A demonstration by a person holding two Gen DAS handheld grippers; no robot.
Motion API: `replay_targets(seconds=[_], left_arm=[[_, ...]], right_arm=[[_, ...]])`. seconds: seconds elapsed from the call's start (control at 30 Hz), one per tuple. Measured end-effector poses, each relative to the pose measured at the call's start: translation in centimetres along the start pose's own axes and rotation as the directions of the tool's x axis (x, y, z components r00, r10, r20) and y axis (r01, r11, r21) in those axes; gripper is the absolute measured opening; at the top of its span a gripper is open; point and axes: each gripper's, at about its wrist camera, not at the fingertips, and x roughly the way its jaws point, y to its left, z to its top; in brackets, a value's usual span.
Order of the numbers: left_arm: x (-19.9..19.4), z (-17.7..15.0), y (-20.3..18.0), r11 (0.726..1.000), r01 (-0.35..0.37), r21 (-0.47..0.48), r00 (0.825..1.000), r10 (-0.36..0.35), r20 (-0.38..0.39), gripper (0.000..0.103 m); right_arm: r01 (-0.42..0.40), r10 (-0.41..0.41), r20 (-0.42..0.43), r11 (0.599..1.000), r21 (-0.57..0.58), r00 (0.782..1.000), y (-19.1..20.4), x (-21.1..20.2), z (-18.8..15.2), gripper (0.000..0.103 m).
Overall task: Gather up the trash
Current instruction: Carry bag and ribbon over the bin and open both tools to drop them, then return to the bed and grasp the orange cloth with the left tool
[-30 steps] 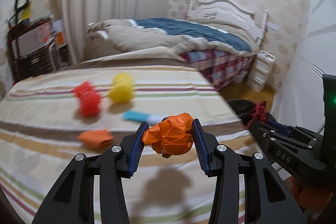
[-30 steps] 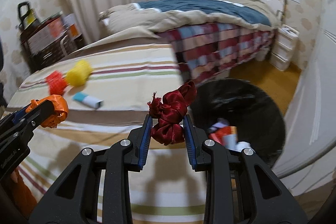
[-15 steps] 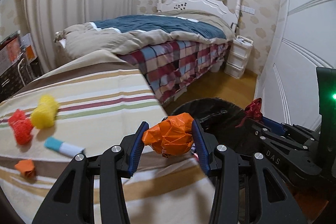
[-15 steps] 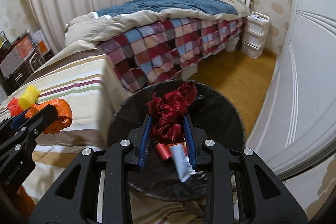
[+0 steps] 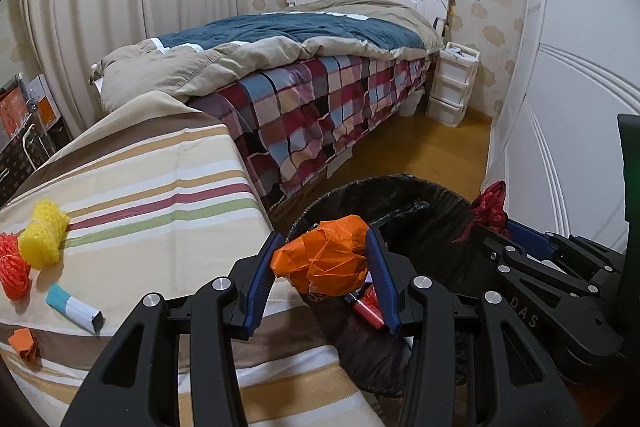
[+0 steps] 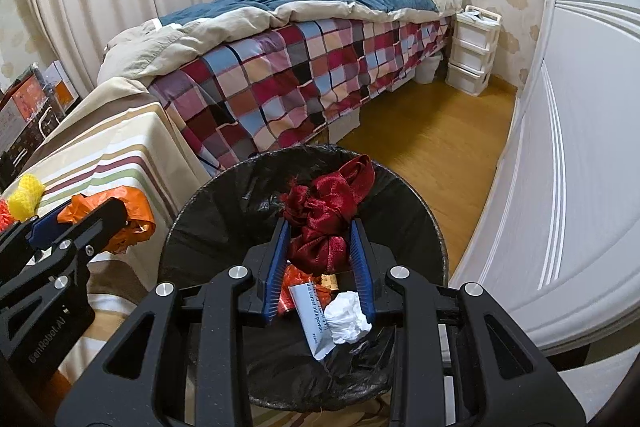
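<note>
My left gripper [image 5: 322, 259] is shut on a crumpled orange wrapper [image 5: 324, 261] and holds it over the near rim of the black-lined trash bin [image 5: 404, 187]. My right gripper [image 6: 320, 243] is shut on a dark red ribbon [image 6: 328, 215] and holds it directly above the bin's opening [image 6: 224, 203]. Inside the bin lie a white paper wad [image 6: 346, 317], a white packet [image 6: 312, 319] and red scraps. On the striped cloth [image 5: 152, 195] lie a yellow mesh ball [image 5: 44, 235], a red mesh ball [image 5: 14, 267], a blue and white box [image 5: 74, 309] and a small orange scrap [image 5: 23, 341].
A bed with a plaid cover [image 6: 304, 67] stands behind the bin. A white drawer unit [image 6: 472, 51] sits by the headboard. A white wardrobe door [image 6: 580, 147] lines the right side. Wooden floor [image 6: 432, 131] lies between bed and wardrobe. Boxes [image 5: 20, 123] stand at far left.
Both grippers have swung right, from over the striped cloth to the trash bin, each still holding its piece. The right one now hangs over the bin's opening.
</note>
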Motion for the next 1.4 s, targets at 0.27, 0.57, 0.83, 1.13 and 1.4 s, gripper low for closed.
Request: replay_targets(seconds=[0.27,0.57,0.83,1.13,1.4], left_arm=[[0.2,-0.1,-0.1,1.0,-0.016,-0.003,1.0,0.016,-0.01,0.065],[-1.2,-0.5,1.2,0.997,-0.072,-0.029,0.997,0.073,0.012,0.079],[-3.9,-2.4,4.6,0.986,-0.144,-0.078,0.989,0.145,0.003,0.08],[-7.1,-6.0,10.6,0.95,-0.275,-0.148,0.961,0.273,-0.038,0.08],[-9.6,-8.7,15.7,0.904,-0.362,-0.229,0.932,0.353,-0.081,0.08]], right_arm=[[0.019,-0.019,0.006,1.0,0.014,1.0,-0.2,0.1,-0.2,0.047],[0.033,-0.033,0.023,0.999,0.01,0.999,0.1,-0.9,-0.4,0.059],[-0.016,0.016,0.029,1.0,0.001,0.999,2.3,-2.6,-1.1,0.064],[-0.138,0.139,0.004,0.988,-0.074,0.99,8.7,-4.1,-2.8,0.065],[-0.204,0.2,-0.042,0.962,-0.179,0.979,15.3,-4.5,-4.6,0.068]])
